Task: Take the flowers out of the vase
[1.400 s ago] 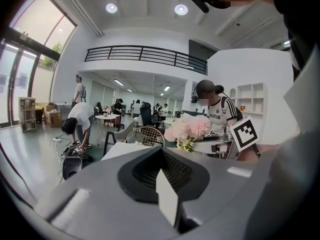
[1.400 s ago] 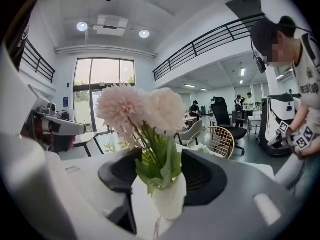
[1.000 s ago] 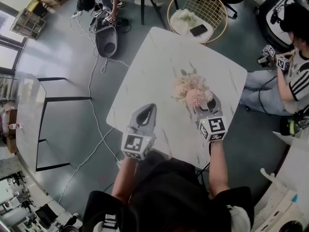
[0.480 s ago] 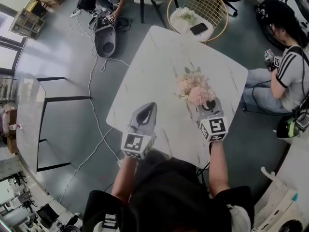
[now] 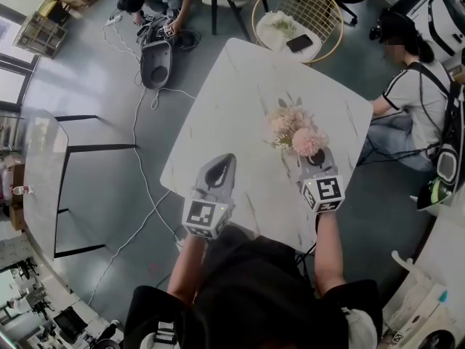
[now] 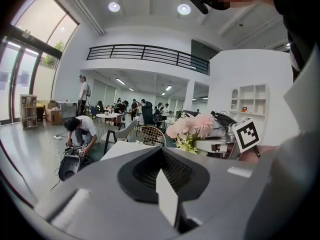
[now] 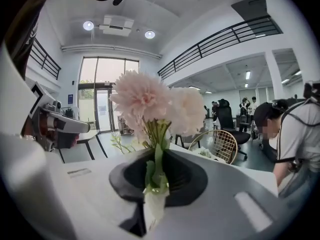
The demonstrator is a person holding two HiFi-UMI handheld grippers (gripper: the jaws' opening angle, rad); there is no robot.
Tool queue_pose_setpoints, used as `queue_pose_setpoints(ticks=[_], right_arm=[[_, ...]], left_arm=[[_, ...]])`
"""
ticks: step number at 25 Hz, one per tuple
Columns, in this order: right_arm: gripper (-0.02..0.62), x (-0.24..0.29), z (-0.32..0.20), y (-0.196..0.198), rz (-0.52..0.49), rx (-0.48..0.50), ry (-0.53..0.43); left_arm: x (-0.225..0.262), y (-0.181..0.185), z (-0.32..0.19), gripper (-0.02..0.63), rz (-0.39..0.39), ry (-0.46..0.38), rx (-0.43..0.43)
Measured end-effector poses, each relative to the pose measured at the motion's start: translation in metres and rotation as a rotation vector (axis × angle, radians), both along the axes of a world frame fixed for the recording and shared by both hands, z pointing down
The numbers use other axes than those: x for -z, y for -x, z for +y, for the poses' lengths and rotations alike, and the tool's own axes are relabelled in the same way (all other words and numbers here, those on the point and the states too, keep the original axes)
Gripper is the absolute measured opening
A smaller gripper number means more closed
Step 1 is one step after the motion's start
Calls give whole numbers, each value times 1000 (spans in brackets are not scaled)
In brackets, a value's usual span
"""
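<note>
Grip made, lift-out not yet done: my right gripper (image 7: 156, 181), jaws just closing, pinches the stems (image 7: 158, 149) of the flowers (image 7: 150, 101) near the table's (image 5: 232, 100) right edge, vase unseen; left gripper (image 5: 220, 167) pressed together, empty.

Smooth white marbled table top (image 5: 240, 100), soft pale-pink flowers (image 5: 294, 129), gold metal-wire chair (image 5: 323, 13), glossy grey floor (image 5: 109, 86).

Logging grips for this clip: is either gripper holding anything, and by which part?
The right gripper, whose jaws have just been closing, pinches the flowers by their green stems. The left gripper holds nothing.
</note>
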State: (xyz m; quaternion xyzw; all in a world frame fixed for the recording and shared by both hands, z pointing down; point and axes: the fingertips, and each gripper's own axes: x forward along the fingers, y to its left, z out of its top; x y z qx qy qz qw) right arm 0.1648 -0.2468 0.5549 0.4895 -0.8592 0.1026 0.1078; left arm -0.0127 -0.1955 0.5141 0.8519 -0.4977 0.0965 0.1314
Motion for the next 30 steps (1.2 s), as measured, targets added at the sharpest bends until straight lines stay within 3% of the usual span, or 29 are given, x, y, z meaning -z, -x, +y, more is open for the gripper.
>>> queue_pose_setpoints(ticks=[30], right_arm=[[37, 56, 2, -6, -31, -77, -110]], left_arm=[[23, 18, 13, 8, 12, -62, -15]])
